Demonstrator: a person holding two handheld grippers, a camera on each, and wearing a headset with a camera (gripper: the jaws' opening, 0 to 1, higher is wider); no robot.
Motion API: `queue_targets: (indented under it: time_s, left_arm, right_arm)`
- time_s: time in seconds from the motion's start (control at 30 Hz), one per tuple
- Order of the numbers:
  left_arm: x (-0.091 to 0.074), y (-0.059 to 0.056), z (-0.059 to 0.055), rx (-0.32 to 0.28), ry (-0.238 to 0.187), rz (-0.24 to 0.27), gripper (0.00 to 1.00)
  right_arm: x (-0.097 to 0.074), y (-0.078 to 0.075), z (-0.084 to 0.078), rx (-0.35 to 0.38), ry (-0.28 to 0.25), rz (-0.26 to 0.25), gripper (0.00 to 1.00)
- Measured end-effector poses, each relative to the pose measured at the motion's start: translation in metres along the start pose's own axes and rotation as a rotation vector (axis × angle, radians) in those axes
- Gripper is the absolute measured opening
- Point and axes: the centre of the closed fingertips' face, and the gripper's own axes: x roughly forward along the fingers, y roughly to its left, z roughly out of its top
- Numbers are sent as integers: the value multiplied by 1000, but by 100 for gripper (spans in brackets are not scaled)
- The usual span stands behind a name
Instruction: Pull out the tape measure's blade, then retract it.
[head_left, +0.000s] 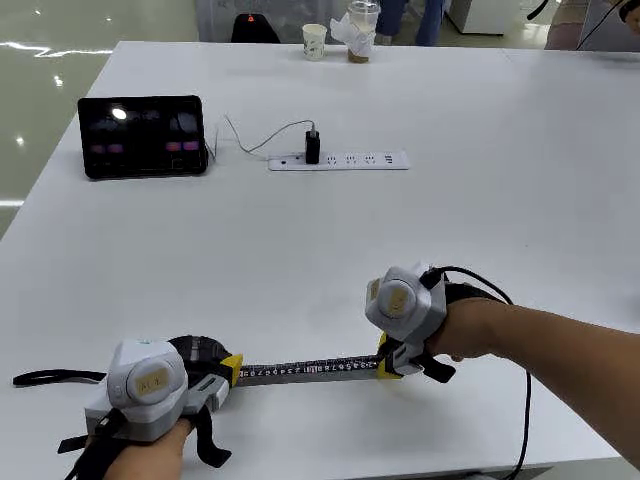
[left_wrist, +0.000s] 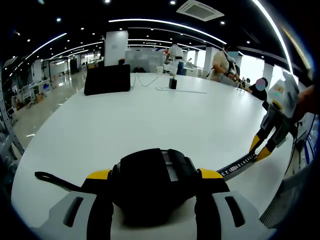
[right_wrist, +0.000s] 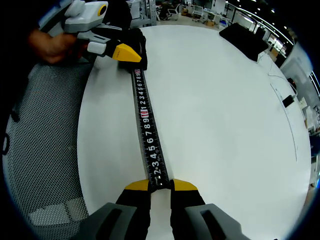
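Note:
The black tape measure case rests on the white table, and my left gripper is shut on it, yellow tips on either side. In the head view the case lies near the front left under the left gripper. Its dark blade runs right across the table to my right gripper. In the right gripper view the numbered blade stretches away to the case, and my right gripper is shut on the blade's end.
A black tablet stands at the back left. A white power strip with a black charger and cable lies mid-table. Paper cups sit at the far edge. The case's black strap trails left. The table's front edge is close.

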Motion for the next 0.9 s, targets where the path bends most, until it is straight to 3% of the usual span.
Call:
queue_targets:
  time_s: [0.17, 0.9]
  left_arm:
    - [0, 0, 0, 1, -1, -1, 61]
    - [1, 1, -1, 2, -1, -3, 61]
  right_arm:
    - [2, 1, 1, -51, 32, -12, 11]
    - [5, 2, 12, -27, 23, -9, 11]
